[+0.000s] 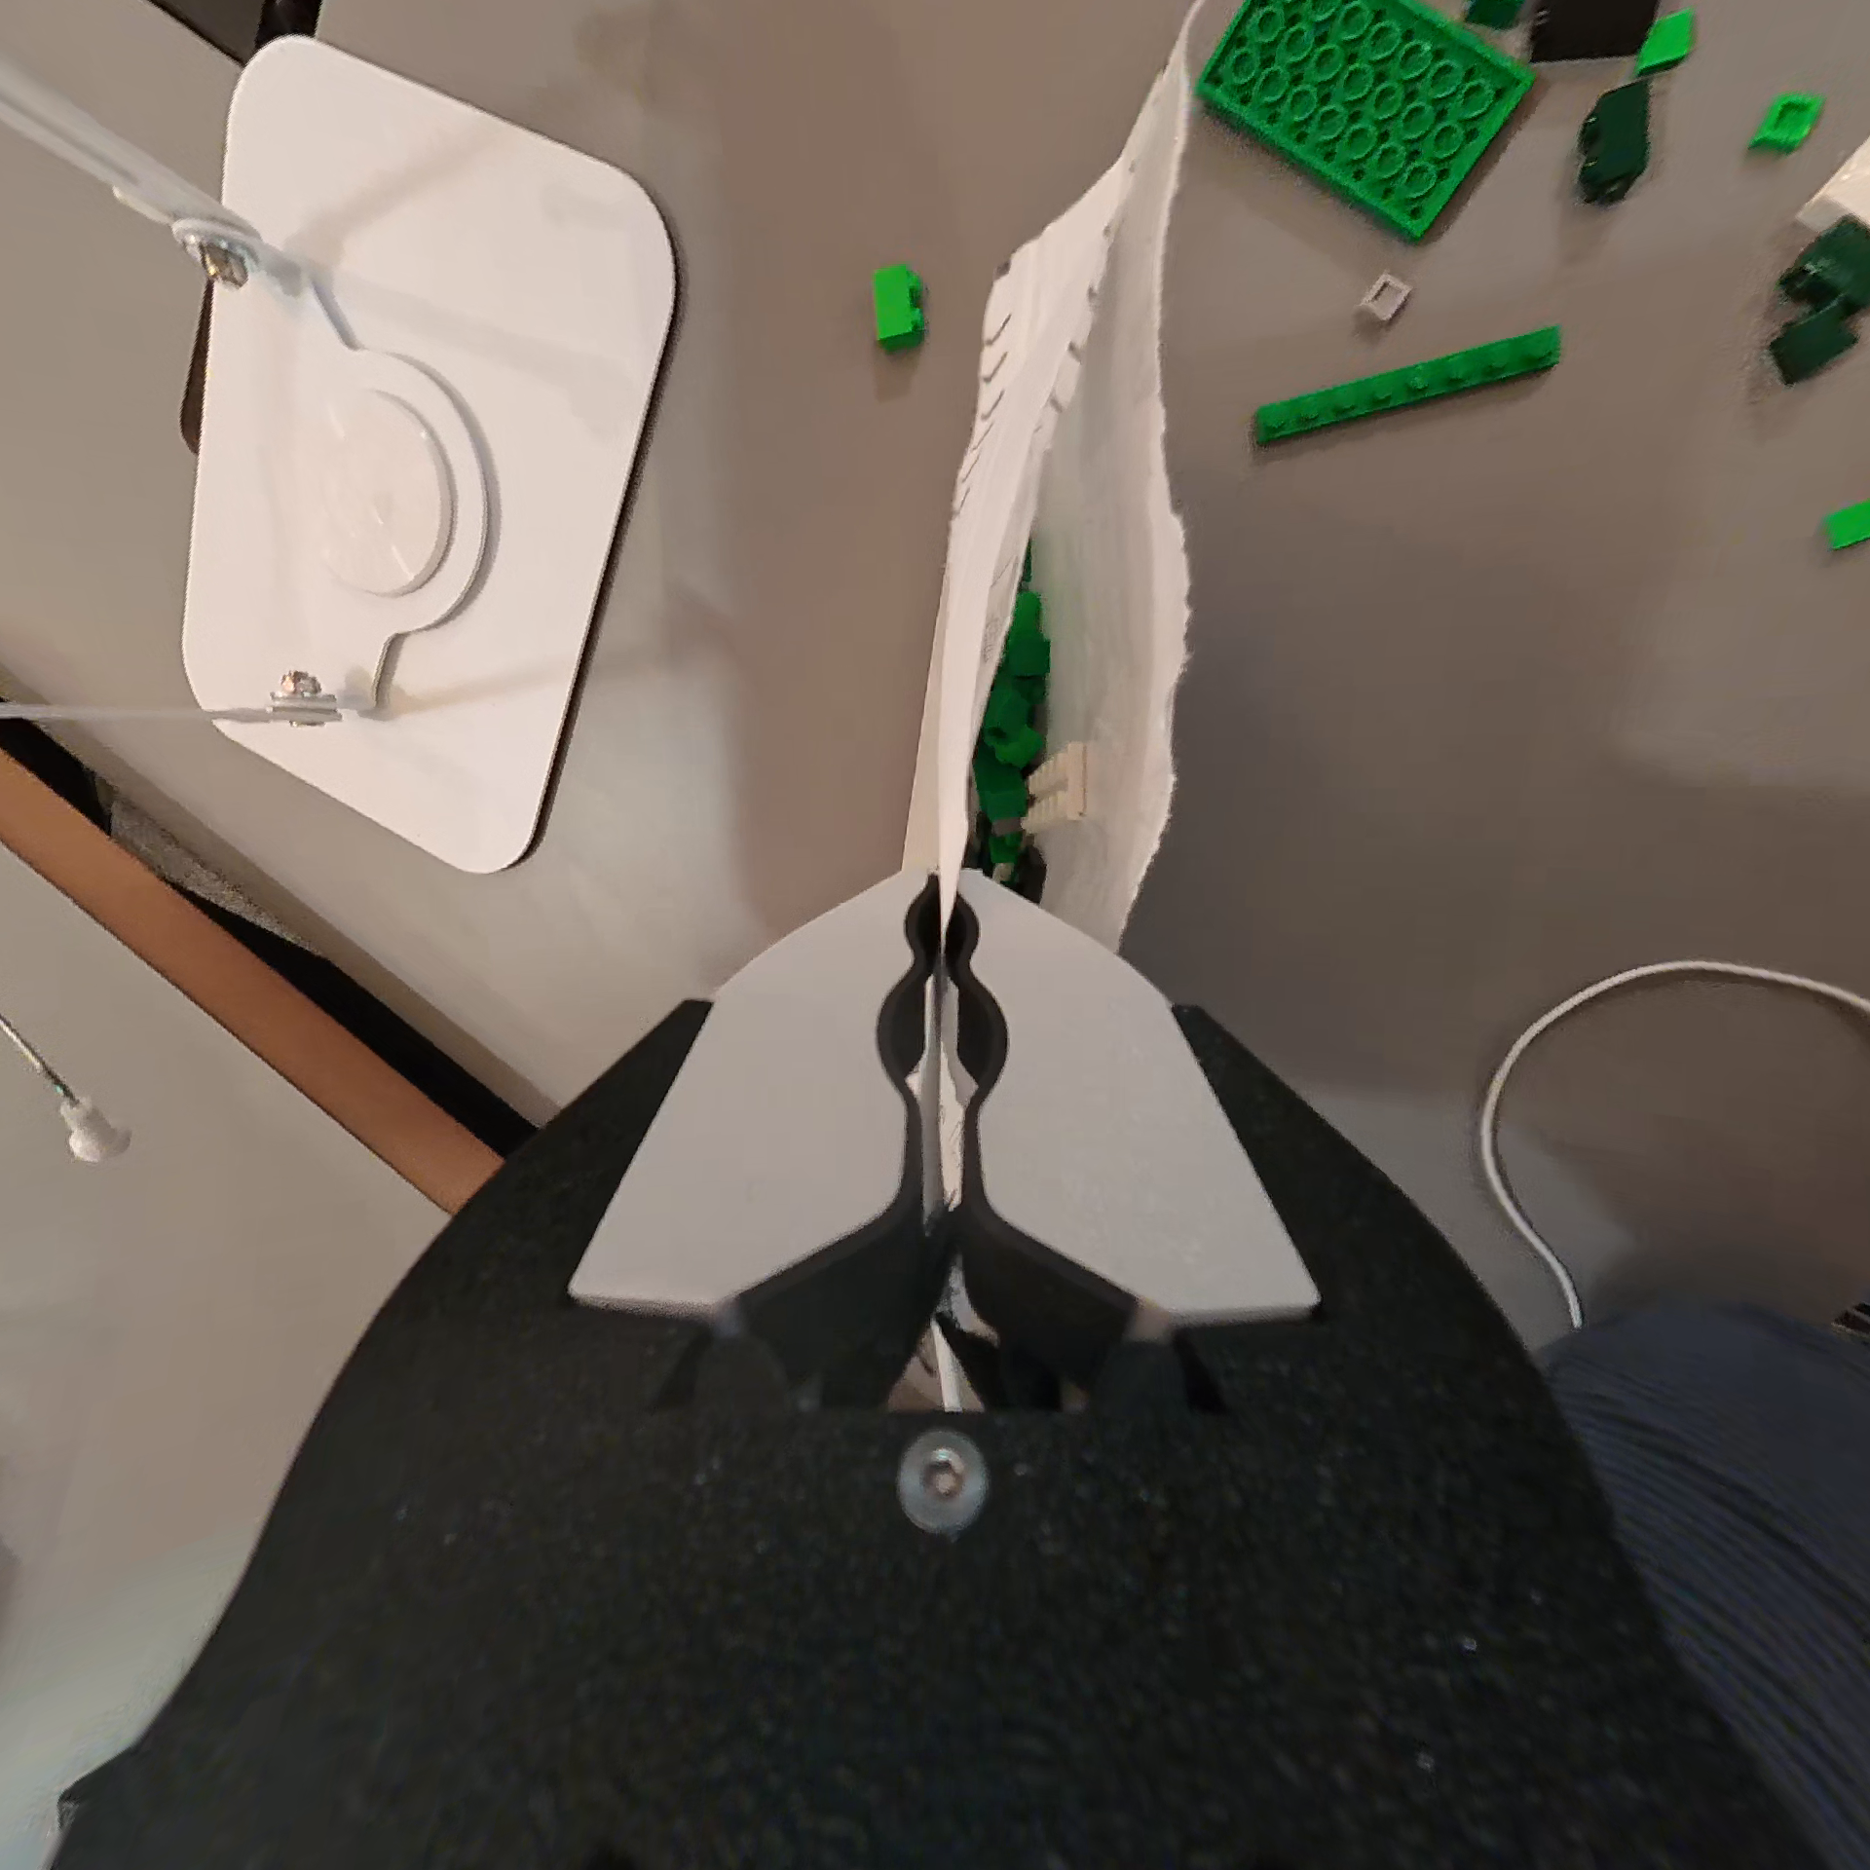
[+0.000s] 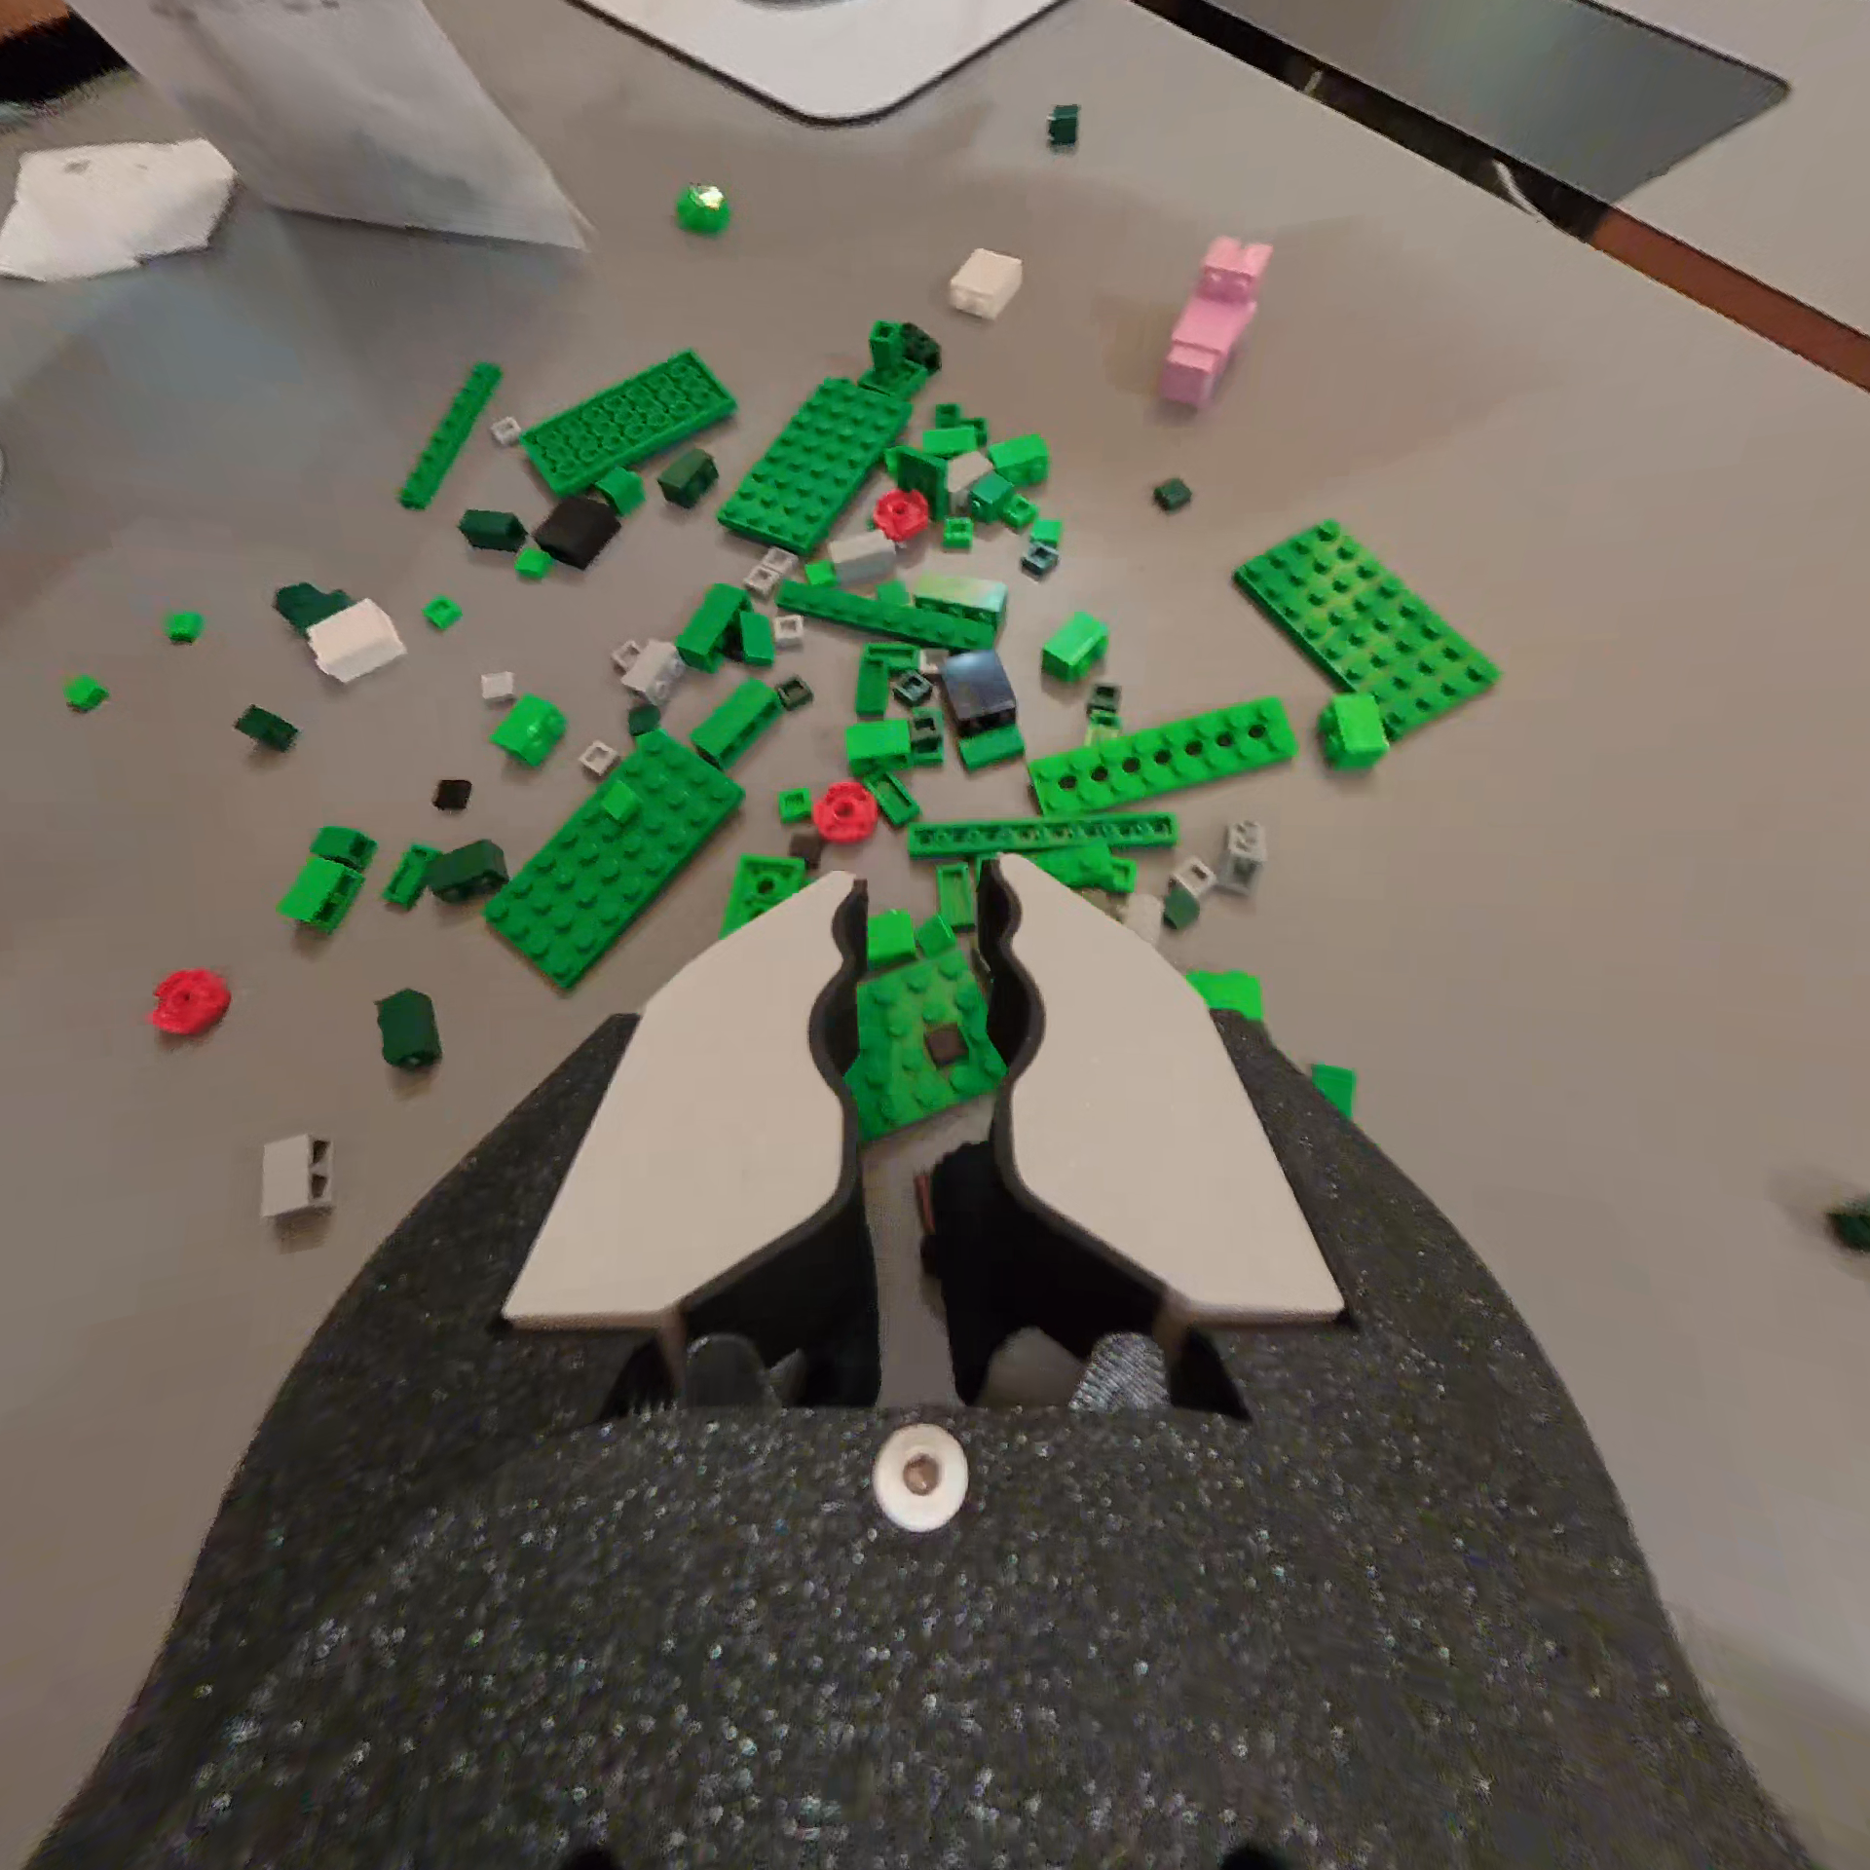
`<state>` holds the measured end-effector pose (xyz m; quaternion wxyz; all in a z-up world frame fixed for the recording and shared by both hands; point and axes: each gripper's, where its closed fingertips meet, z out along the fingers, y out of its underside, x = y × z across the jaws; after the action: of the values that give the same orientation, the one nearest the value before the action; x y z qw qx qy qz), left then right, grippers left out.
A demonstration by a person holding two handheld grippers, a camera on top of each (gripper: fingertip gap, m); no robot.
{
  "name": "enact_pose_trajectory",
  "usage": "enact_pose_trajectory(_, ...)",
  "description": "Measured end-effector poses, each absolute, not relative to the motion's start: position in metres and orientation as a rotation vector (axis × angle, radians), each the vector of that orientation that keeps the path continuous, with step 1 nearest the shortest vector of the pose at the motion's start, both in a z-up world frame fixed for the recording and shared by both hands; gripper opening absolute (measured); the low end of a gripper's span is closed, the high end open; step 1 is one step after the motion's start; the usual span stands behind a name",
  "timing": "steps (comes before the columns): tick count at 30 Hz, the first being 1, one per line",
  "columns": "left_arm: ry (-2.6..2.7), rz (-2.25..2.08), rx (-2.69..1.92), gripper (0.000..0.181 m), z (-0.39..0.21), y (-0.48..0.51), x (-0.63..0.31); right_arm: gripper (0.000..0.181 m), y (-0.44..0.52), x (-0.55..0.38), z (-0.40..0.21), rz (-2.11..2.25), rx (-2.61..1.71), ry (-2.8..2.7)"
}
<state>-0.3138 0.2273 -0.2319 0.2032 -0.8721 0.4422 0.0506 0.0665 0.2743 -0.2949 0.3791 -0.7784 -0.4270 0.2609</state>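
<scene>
My left gripper is shut on the edge of a white paper bag and holds it up above the grey table. The bag's torn mouth gapes, and small green and white bricks lie inside it. The same bag also shows in the right wrist view at the far left. My right gripper is open and empty, just above a scatter of mostly green bricks. A green plate lies under the gap between its fingers. A red round piece lies just beyond the tips.
A white lamp base stands on the table at left; it also shows in the right wrist view. A white cable curves at right. A pink brick pig, green plates and a torn paper scrap lie about. The wooden table edge runs lower left. Tip to tip, the grippers are about 40 cm apart. The red round piece is about 6 cm from my right fingertips.
</scene>
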Motion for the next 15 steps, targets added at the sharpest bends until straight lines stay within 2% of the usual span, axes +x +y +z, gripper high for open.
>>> enact_pose_trajectory(10, 1.263, 0.237, -2.451, 0.000, -0.235, 0.231, -0.310, 0.021, 0.290, 0.118, -0.296, 0.240, -2.118, -0.998)
enact_pose_trajectory(15, 1.280, 0.259, -2.452, 0.000, -0.236, 0.232, -0.306, 0.021, 0.287, 0.148, -0.299, 0.192, -2.203, -0.922)
